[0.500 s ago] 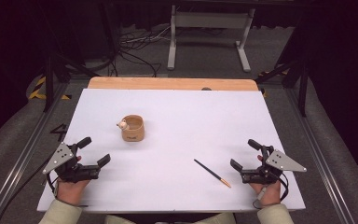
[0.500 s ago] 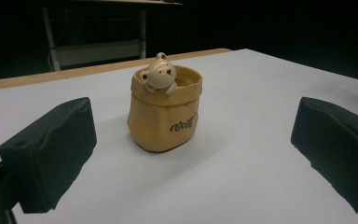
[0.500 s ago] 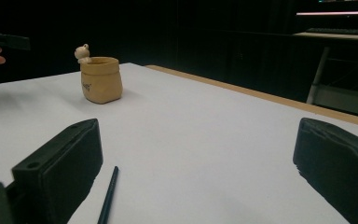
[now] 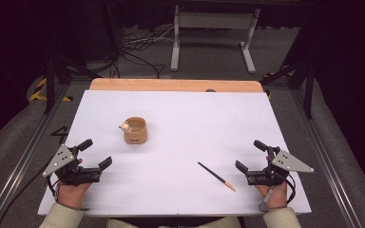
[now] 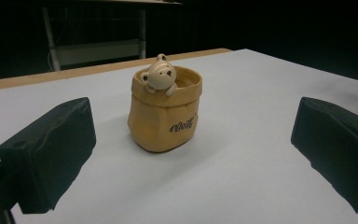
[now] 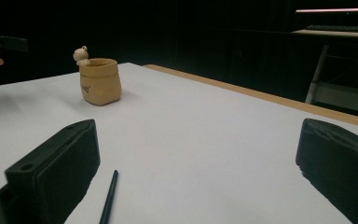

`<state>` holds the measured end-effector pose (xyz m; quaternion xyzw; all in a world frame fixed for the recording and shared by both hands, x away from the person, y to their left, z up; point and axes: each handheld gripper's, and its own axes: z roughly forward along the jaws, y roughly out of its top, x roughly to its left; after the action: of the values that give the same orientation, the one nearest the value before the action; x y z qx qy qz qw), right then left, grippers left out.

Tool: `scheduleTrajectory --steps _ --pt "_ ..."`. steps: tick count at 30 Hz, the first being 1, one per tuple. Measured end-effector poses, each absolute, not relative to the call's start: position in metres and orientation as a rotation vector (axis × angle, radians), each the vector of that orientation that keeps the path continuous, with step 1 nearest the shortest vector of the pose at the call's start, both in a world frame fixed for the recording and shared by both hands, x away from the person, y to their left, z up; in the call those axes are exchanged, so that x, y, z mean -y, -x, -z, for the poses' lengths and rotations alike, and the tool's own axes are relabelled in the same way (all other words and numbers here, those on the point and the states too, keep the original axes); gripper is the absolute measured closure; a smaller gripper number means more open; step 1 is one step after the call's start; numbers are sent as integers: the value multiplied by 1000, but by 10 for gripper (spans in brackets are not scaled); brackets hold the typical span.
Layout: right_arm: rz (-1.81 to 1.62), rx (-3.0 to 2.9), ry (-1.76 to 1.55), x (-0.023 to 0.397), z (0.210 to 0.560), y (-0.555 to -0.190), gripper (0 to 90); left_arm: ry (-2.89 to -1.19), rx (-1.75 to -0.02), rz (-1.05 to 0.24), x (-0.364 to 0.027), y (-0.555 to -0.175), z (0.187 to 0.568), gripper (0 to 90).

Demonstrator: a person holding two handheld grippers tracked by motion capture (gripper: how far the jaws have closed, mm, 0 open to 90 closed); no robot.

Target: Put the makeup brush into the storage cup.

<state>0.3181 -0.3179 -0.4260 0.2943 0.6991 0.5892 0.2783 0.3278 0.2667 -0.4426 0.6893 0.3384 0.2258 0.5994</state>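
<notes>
Two things matter: the pencil (image 4: 217,176) lies flat just beside my right claw (image 4: 250,157), on the side facing the little bear pot (image 4: 135,130), its long body slanting toward that pot. Both claws are wide open, empty; my left claw (image 4: 95,153) is farther from the pencil.

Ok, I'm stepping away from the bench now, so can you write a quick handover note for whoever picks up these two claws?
Left claw: open, holding nothing, low at the near left of the table, facing the pot.
Right claw: open, holding nothing, at the near right.
Bear pot: upright, left of centre, untouched.
Pencil: flat on the sheet just left of the right claw.
Done: nothing gripped or moved, as things lie.
Left: probably pick up the pencil and stand it in the pot.
</notes>
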Motion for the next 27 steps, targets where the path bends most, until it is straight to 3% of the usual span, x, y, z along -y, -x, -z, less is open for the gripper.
scheduleTrajectory --steps 27 --pt "-1625 -2028 -694 262 381 -336 24 -1602 -774 -504 -264 -328 440 12"
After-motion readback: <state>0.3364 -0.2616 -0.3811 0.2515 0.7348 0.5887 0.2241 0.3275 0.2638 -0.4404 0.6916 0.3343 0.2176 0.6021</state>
